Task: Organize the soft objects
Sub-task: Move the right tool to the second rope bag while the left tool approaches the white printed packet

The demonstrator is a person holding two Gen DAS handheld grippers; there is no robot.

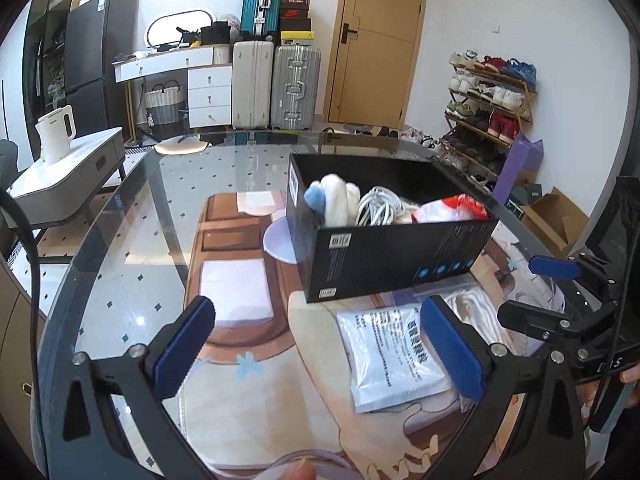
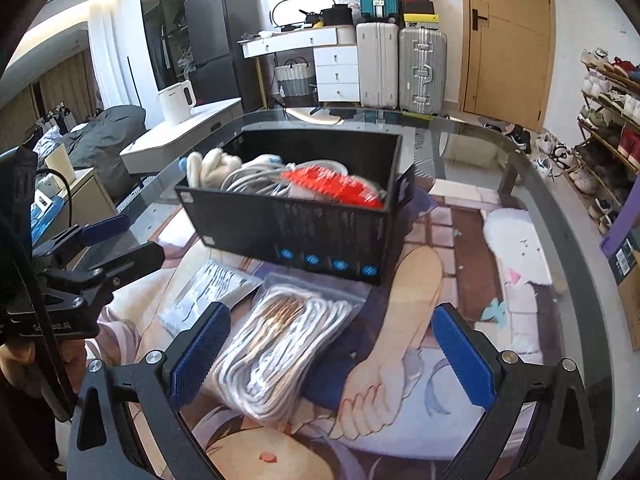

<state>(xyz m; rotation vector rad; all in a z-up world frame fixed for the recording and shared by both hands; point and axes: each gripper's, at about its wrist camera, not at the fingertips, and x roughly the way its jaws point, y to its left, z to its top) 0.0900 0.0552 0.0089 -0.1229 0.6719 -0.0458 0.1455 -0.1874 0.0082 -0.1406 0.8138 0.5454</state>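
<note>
Task looks approx. two-thirds done. The black box (image 1: 394,236) sits on the glass counter (image 1: 120,280) and already holds several soft things: a white-and-blue plush bundle (image 1: 332,196) at the left end, a coil of white cable (image 1: 378,206) in the middle, and a red-and-white plastic bag (image 2: 332,186) toward the right end.

Left to do — two items outside the box, on the counter just in front of it: a flat white packet w/ printed text (image 1: 394,356) and, beside it to the right, a clear bag of coiled white rope (image 2: 280,344). The two look to be touching or overlapping at the edges; can't tell which lies on top.

Left gripper (image 1: 320,348) is released, jaws wide, nothing between them; it hovers w/ the printed packet near its right finger. Right gripper (image 2: 332,352) is likewise spread and empty, the rope bag lying below and between its fingers — no contact that I can see.

Judgement: rope bag is prob. the next pick for the right side, packet for the left. Box has room at the right end, though the red bag rides high.
</note>
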